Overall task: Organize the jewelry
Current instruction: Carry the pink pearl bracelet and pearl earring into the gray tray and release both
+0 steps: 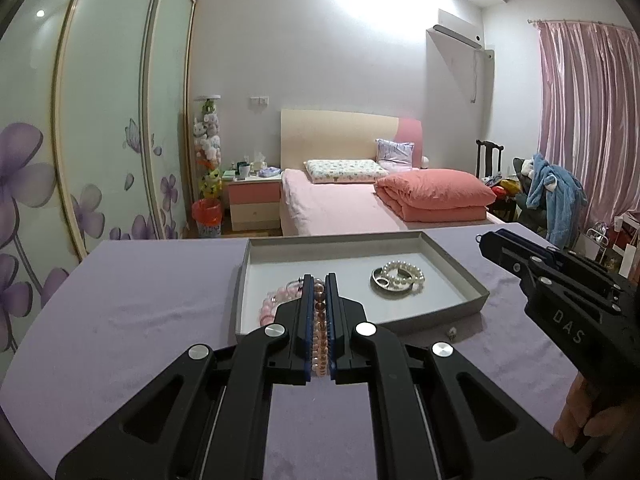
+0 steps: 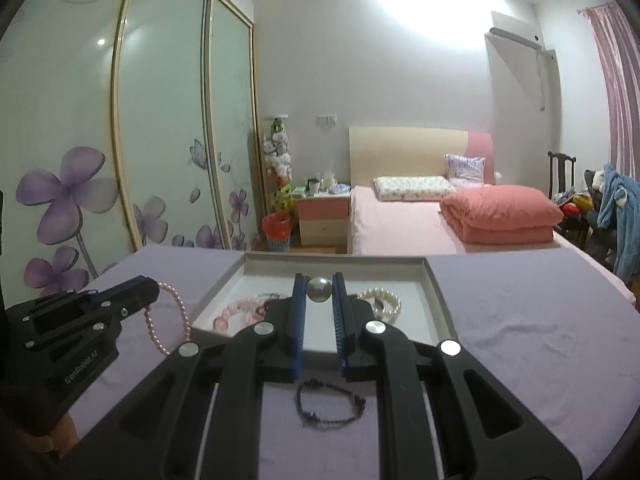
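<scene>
Jewelry is the matter here, and most of it already lies in the grey tray point(image 1: 452, 276) on the lavender cloth point(image 1: 140, 304); largest to smallest, then: the tray stands near the far edge of the cloth, open-topped with a low wall, and both grippers hover on the near side of it, so each load should be carried over that wall and set down on bare floor, not on pieces already there. Inside, a white pearl bracelet point(image 1: 404, 274) rests partly on a silver ring-shaped piece point(image 1: 380, 282) at the right, and a pink bead bracelet point(image 1: 272, 304) lies at the left; the middle of the tray looks free, and I judge it the better landing place.

The left gripper point(image 1: 319, 280) is pinching a pink pearl strand point(image 2: 170, 320), its jaws nearly together on the beads, the loop hanging loose below as seen from the right wrist; lower it until the loop touches the floor before letting go, lest it drape over the wall. The right gripper point(image 2: 319, 280) is pinching a grey pearl point(image 2: 319, 290) right at its fingertips; a round bead may roll, so release it low and gently.

A dark chain bracelet point(image 2: 330, 402) lies on the cloth beneath the right gripper, not yet collected; a tiny pale object point(image 1: 452, 334) sits just outside the tray's near wall, too small to identify.
</scene>
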